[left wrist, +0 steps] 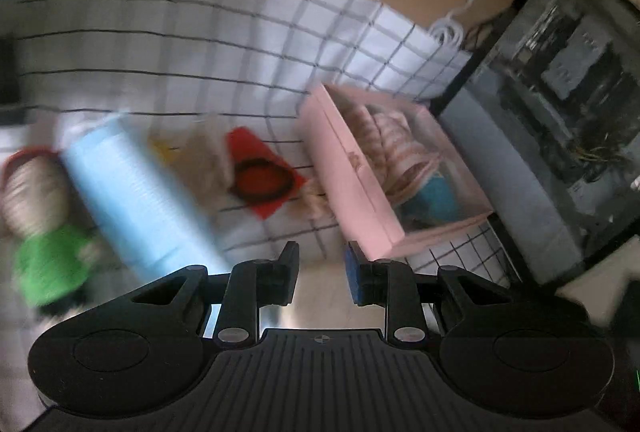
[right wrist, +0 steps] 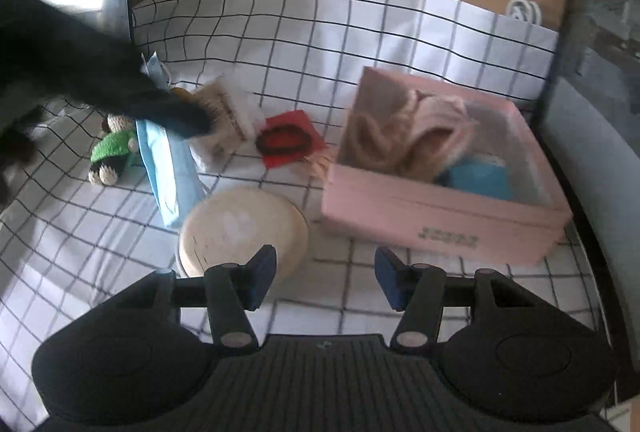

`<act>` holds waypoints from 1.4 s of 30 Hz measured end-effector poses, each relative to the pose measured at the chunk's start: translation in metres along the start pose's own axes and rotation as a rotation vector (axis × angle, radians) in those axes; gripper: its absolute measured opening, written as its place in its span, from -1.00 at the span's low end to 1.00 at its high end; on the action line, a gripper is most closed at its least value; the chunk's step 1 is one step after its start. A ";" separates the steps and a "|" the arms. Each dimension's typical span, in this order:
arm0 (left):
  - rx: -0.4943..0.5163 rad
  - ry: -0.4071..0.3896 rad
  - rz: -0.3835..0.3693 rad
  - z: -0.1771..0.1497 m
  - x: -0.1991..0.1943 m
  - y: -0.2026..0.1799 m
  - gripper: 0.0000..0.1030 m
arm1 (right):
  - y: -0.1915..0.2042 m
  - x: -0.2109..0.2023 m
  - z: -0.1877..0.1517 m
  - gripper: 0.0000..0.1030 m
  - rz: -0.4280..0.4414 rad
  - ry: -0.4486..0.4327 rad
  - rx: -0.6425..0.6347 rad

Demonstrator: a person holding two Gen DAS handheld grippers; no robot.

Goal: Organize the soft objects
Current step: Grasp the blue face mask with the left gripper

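A pink box [right wrist: 440,224] [left wrist: 352,175] stands on the checked cloth [right wrist: 320,43] and holds pink-beige soft items [right wrist: 420,127] and a blue one [right wrist: 476,179]. A green-clad knitted doll [right wrist: 112,147] [left wrist: 48,232], a light blue packet [right wrist: 168,167] [left wrist: 136,199], a red pouch [right wrist: 288,141] [left wrist: 260,173] and a beige packet [right wrist: 224,123] lie left of it. My left gripper [left wrist: 321,268] is open and empty; in the right wrist view it is a dark blur [right wrist: 120,87] over the beige packet. My right gripper [right wrist: 325,280] is open and empty, above the cloth before the box.
A round cream lid or container [right wrist: 244,228] sits just ahead of my right gripper's left finger. A dark glass-fronted cabinet [left wrist: 560,119] stands right of the box. A white cable [right wrist: 520,7] lies at the back edge by the tan wall.
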State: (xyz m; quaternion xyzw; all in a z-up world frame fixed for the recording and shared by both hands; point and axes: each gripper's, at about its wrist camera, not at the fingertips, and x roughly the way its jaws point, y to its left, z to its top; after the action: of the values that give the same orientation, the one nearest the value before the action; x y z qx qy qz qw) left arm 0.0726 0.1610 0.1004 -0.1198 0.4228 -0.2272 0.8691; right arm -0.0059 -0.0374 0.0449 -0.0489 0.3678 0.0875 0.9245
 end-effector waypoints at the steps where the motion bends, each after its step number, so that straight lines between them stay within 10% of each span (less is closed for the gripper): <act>1: 0.007 0.027 -0.003 0.011 0.018 -0.005 -0.46 | -0.002 -0.003 -0.005 0.06 -0.005 -0.008 0.001; 10: 0.066 0.254 0.147 0.061 0.146 -0.015 -0.46 | -0.028 -0.024 -0.042 0.06 -0.070 0.016 0.096; 17: 0.139 0.278 0.224 0.064 0.176 -0.021 -0.53 | -0.044 -0.027 -0.052 0.06 -0.106 0.045 0.131; 29: 0.190 0.247 0.314 0.029 0.122 0.004 -0.62 | -0.031 -0.024 -0.042 0.06 -0.037 0.041 0.050; 42: -0.078 0.170 0.276 -0.063 0.022 0.037 -0.61 | 0.019 -0.010 0.010 0.38 0.246 -0.097 -0.157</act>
State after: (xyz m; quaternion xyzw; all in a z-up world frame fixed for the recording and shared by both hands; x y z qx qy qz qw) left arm 0.0456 0.1814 0.0323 -0.0747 0.5159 -0.0984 0.8477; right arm -0.0100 -0.0184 0.0581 -0.0711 0.3180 0.2309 0.9168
